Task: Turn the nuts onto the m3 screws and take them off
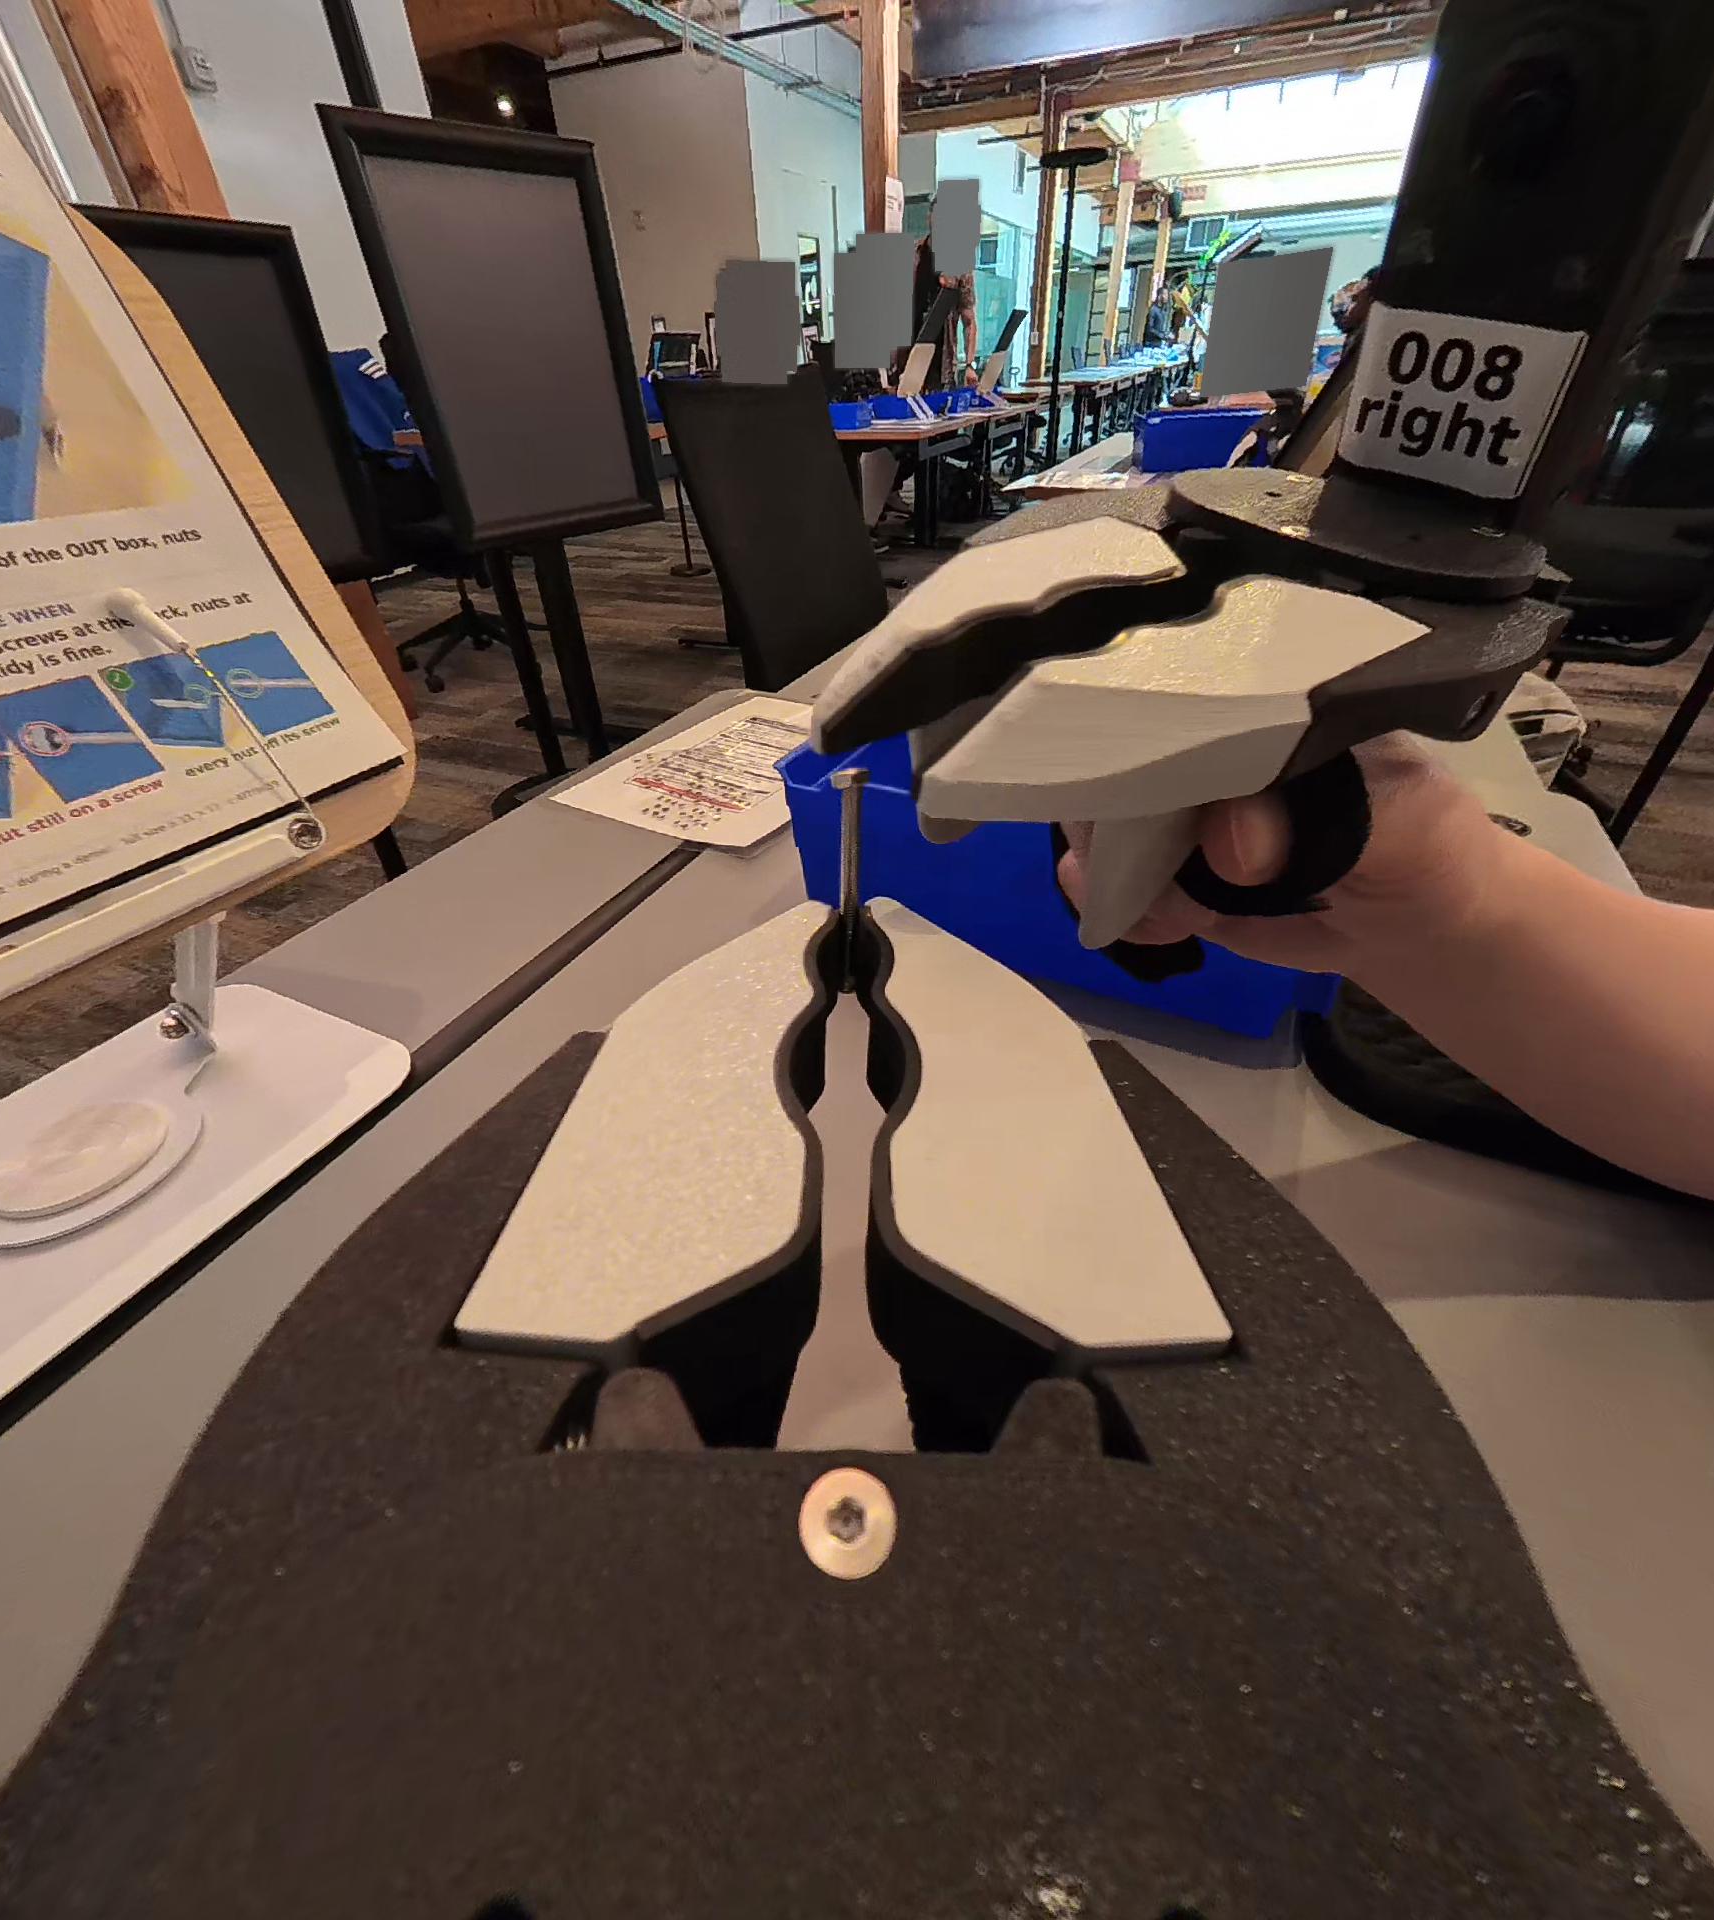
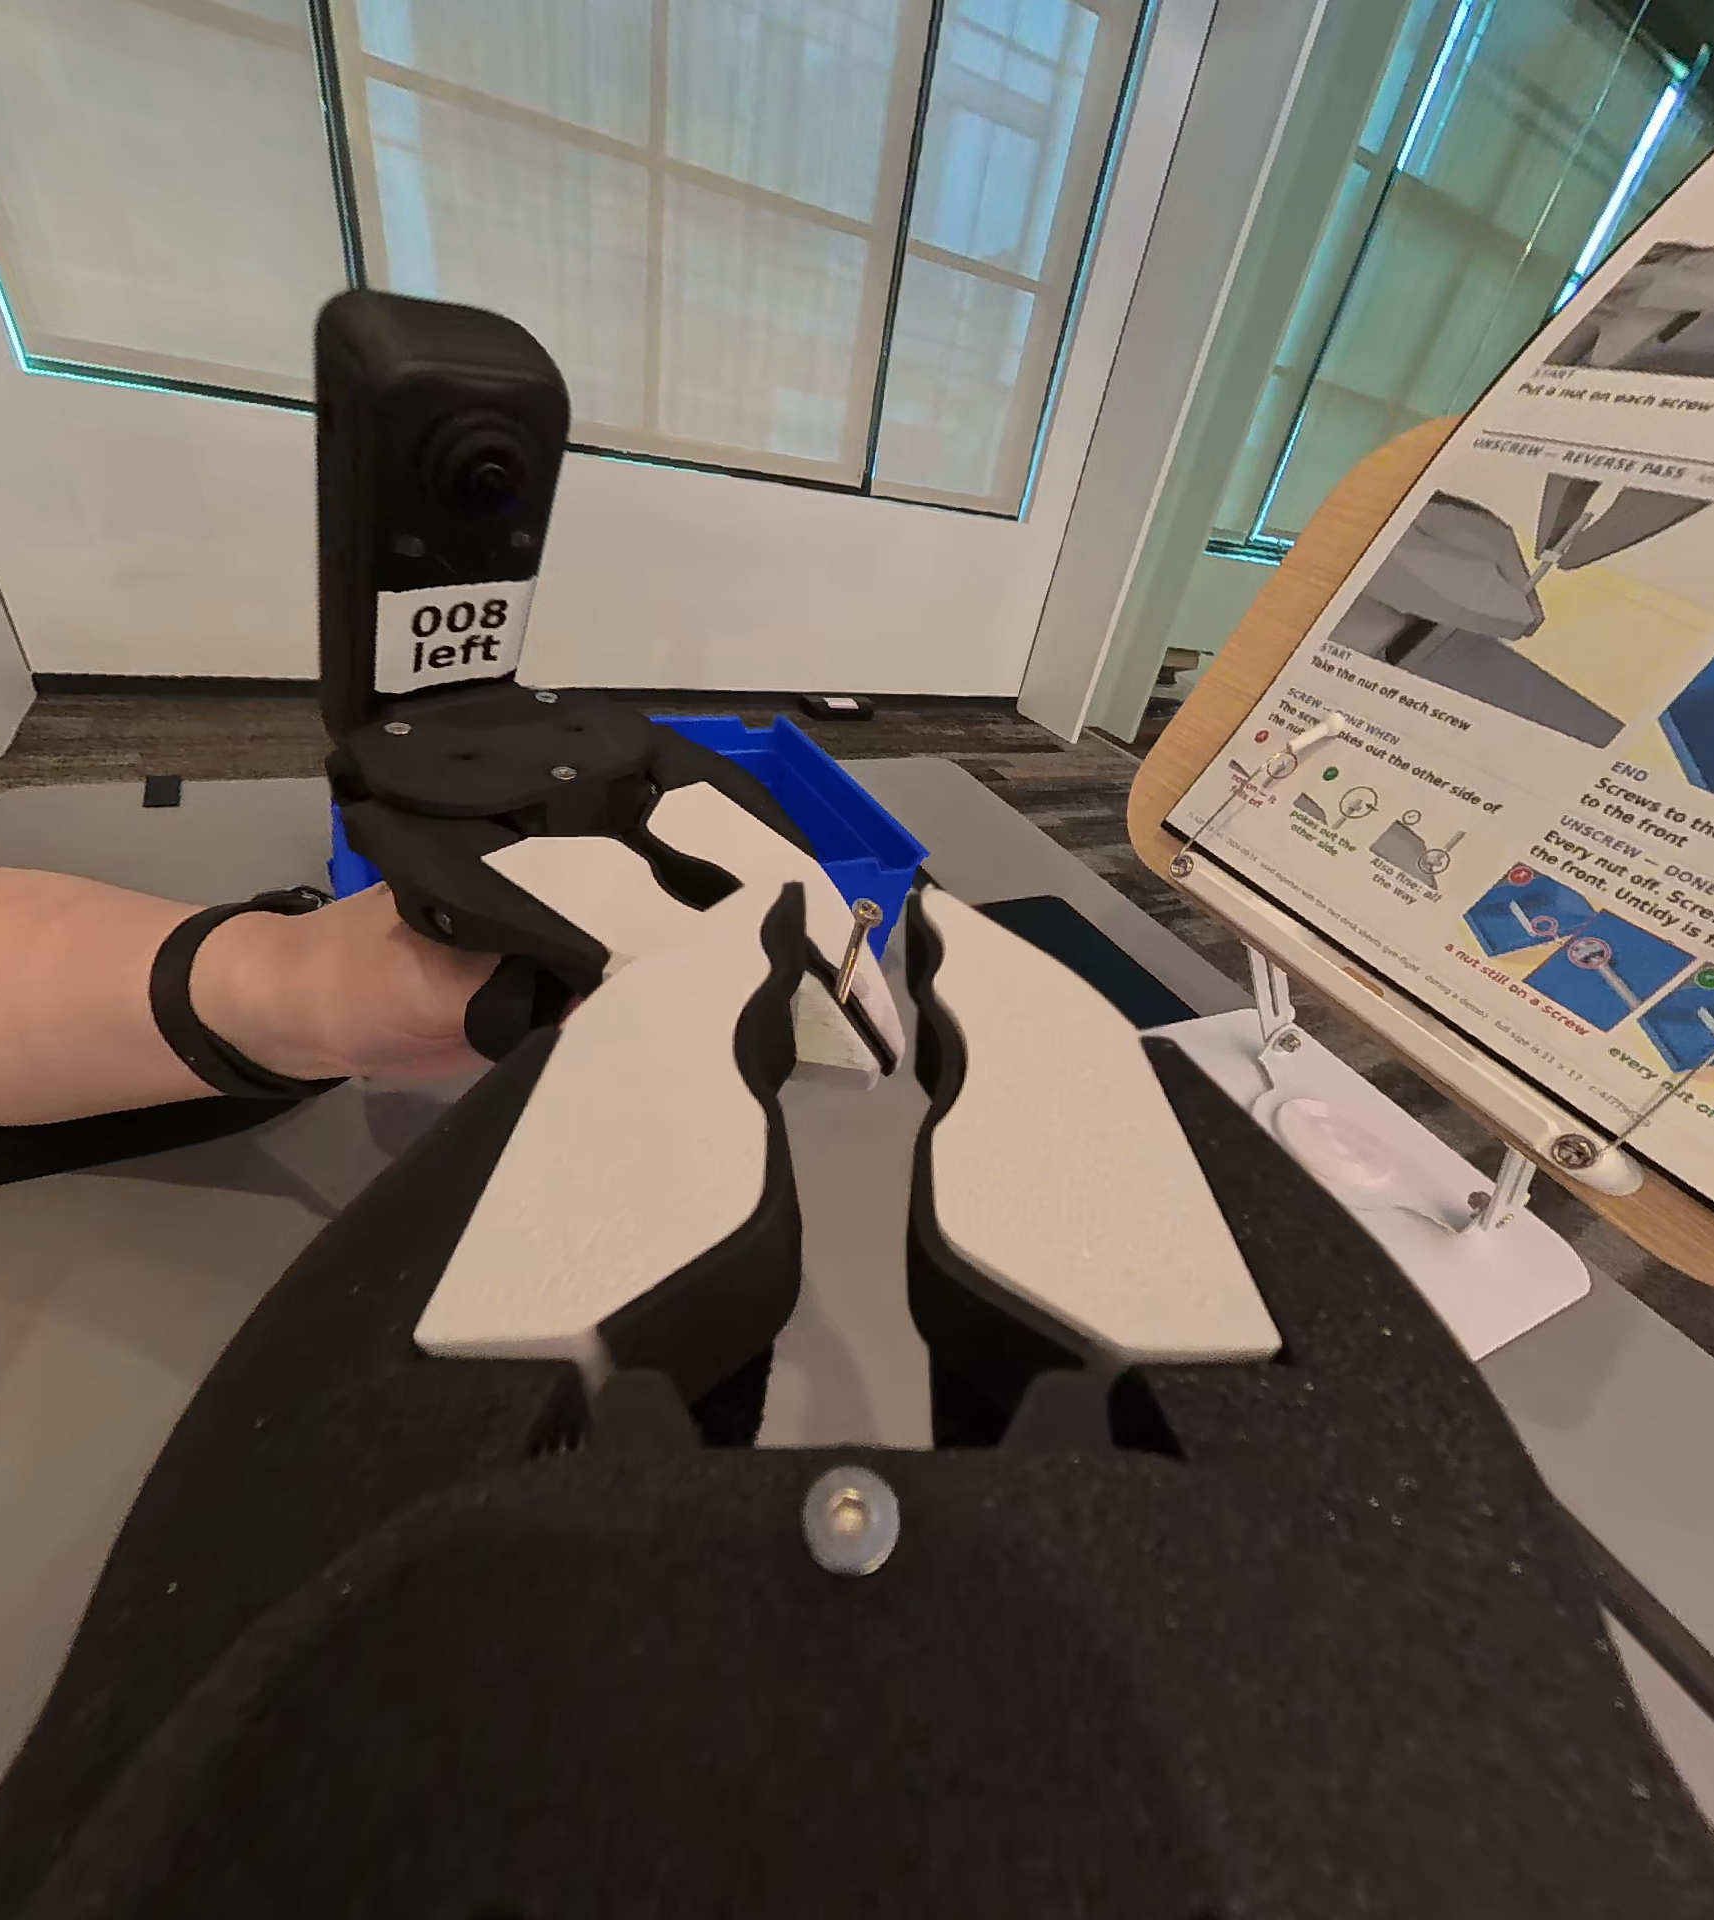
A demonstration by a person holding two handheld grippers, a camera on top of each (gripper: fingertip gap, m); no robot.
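My left gripper (image 1: 848, 920) is shut on a thin metal screw (image 1: 848, 852). It pinches the lower shank, and the screw stands upright with its head on top. In the right wrist view the screw (image 2: 855, 956) leans slightly in the left gripper's tips (image 2: 879, 1039). My right gripper (image 2: 853, 902) is open, with its fingers on either side of the screw head and not touching it. In the left wrist view the right gripper (image 1: 874, 769) hovers just right of the screw head. I see no nut on the screw or in either gripper.
A blue bin (image 1: 988, 914) stands on the grey table (image 1: 1559, 1455) just behind the screw and also shows in the right wrist view (image 2: 832, 800). An instruction board on a white stand (image 1: 105, 644) (image 2: 1559, 779) stands to one side. A printed sheet (image 1: 697, 769) lies beside the bin. My two grippers' fingertips are within a few centimetres of each other.
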